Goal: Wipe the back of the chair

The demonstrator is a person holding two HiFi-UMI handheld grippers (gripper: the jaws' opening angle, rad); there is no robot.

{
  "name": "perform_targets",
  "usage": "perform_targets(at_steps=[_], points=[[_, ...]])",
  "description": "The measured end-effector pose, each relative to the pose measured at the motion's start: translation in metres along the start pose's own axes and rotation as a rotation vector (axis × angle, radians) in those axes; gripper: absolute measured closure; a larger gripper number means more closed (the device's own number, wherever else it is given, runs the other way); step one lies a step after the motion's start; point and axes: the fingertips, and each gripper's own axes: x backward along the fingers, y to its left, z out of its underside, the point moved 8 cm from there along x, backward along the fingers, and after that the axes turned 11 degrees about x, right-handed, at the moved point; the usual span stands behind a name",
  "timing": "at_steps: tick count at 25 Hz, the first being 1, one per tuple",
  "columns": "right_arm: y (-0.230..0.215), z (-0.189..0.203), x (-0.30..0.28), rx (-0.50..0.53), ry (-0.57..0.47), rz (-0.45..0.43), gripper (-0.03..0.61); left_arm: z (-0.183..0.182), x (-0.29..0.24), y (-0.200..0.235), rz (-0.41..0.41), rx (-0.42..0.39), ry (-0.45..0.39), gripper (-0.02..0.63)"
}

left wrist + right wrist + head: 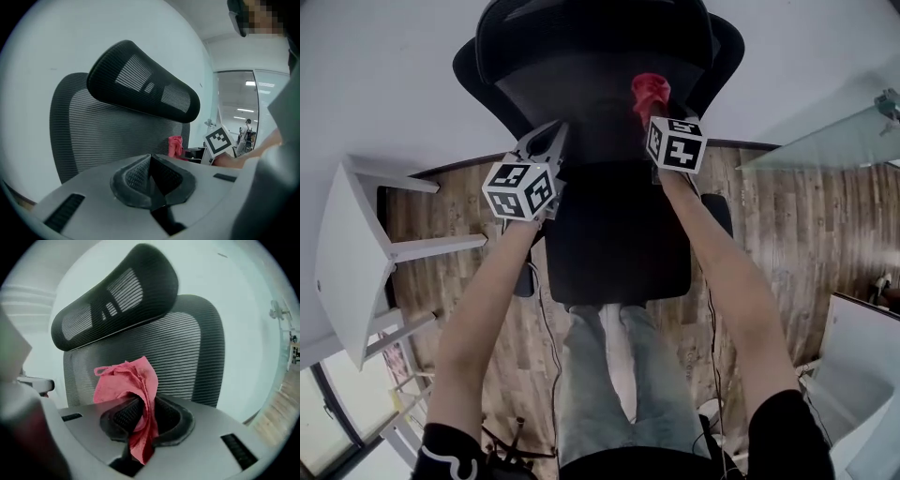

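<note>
A black mesh office chair faces me; its backrest [581, 103] [108, 133] [173, 357] and headrest [140, 89] [117, 301] fill all views. My right gripper [649, 105] [143, 418] is shut on a red cloth [650, 91] [129, 383], which bunches above the jaws right in front of the backrest mesh. The cloth [176, 146] also shows in the left gripper view. My left gripper [551, 136] [151, 180] is shut with nothing in it, held beside the backrest's left part.
The chair's seat [614, 244] is below my arms, with an armrest [719, 214] on the right. A white table [347, 253] stands at the left, a glass panel [825, 141] at the right. A white wall [384, 84] lies behind the chair; wood floor [787, 225] surrounds it.
</note>
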Motion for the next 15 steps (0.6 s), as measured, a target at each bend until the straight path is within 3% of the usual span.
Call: perform_targets(at_steps=[9, 15], points=[[-0.08, 0.022, 0.027, -0.058, 0.028, 0.113, 0.494, 0.019, -0.035, -0.045, 0.047, 0.012, 0.029, 0.589], [-0.098, 0.031, 0.043, -0.124, 0.03, 0.188, 0.505, 0.03, -0.032, -0.041, 0.023, -0.004, 0.056, 0.589]])
